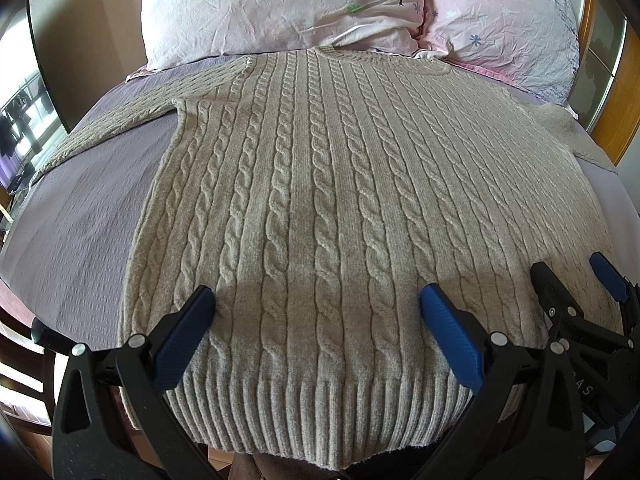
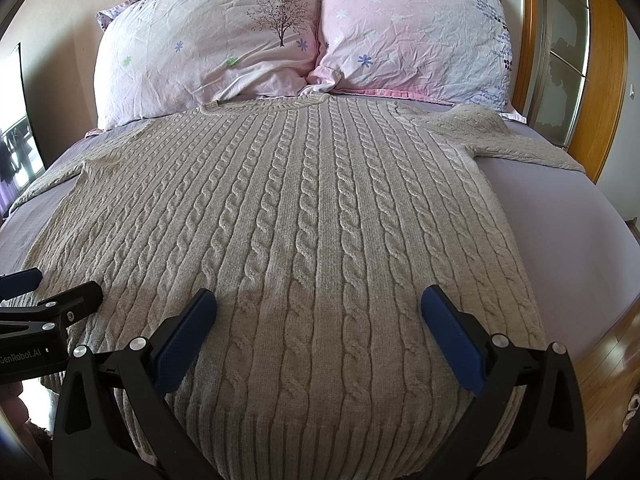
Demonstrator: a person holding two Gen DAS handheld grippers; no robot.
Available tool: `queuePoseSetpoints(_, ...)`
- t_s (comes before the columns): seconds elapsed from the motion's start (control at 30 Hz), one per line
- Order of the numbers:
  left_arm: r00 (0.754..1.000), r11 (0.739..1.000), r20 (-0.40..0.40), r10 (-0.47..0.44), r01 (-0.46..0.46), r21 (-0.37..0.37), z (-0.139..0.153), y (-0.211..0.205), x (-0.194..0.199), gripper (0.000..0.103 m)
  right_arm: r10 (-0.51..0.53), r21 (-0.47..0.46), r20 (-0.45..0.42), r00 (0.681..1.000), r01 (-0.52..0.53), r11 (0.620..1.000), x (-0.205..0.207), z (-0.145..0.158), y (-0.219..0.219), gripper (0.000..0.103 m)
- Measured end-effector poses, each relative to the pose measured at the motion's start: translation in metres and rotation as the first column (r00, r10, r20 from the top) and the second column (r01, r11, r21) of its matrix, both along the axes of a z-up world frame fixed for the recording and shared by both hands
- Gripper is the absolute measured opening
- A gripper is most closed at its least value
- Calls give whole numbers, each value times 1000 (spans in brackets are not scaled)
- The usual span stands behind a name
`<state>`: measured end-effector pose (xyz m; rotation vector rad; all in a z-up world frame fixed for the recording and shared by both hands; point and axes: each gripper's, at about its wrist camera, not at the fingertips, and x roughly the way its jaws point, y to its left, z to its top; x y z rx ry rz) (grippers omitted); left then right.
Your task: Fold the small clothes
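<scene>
A beige cable-knit sweater point(image 1: 320, 184) lies spread flat on the bed, neckline toward the pillows, ribbed hem toward me; it also shows in the right wrist view point(image 2: 304, 216). One sleeve stretches out left point(image 1: 120, 120), the other right point(image 2: 520, 136). My left gripper point(image 1: 318, 300) is open and empty, hovering over the hem's left half. My right gripper point(image 2: 318, 300) is open and empty over the hem's right half; it also shows in the left wrist view point(image 1: 572, 276). The left gripper shows at the left edge of the right wrist view point(image 2: 52, 284).
A lavender bedsheet point(image 1: 80, 208) covers the bed. Two pink floral pillows point(image 2: 208, 48) point(image 2: 408, 36) lie behind the neckline. A wooden headboard frame point(image 2: 604, 80) stands at the right. A window point(image 1: 20, 120) is at the left.
</scene>
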<state>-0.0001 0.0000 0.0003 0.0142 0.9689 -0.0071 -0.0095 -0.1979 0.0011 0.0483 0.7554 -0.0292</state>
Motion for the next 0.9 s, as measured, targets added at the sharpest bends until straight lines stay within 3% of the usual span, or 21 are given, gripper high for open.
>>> queuePoseSetpoints(0.47,1000,1000,-4,-7,7,1,1,1,2,101,4,-2,-5,1000,-4,1000,0,-1,1,102)
queuePoseSetpoints(0.6,999,999,3,-33,33,5,2,0,1,101,65,-6,3,998,-65,998,4,0,-3,102)
queuePoseSetpoints(0.7,998,998,16,-65,64,17,3,0,3,101,107,73,10,994,-108,991,13,10,-29,102)
queuePoseSetpoints(0.8,992,992,55,-117,114,46,11,-3,9,101,-33,132,79,996,23,991,29,38,-96,102)
queuePoseSetpoints(0.9,967,984,185,-176,167,63,29,-2,21,101,-218,183,100,971,197,963,59,58,-176,102)
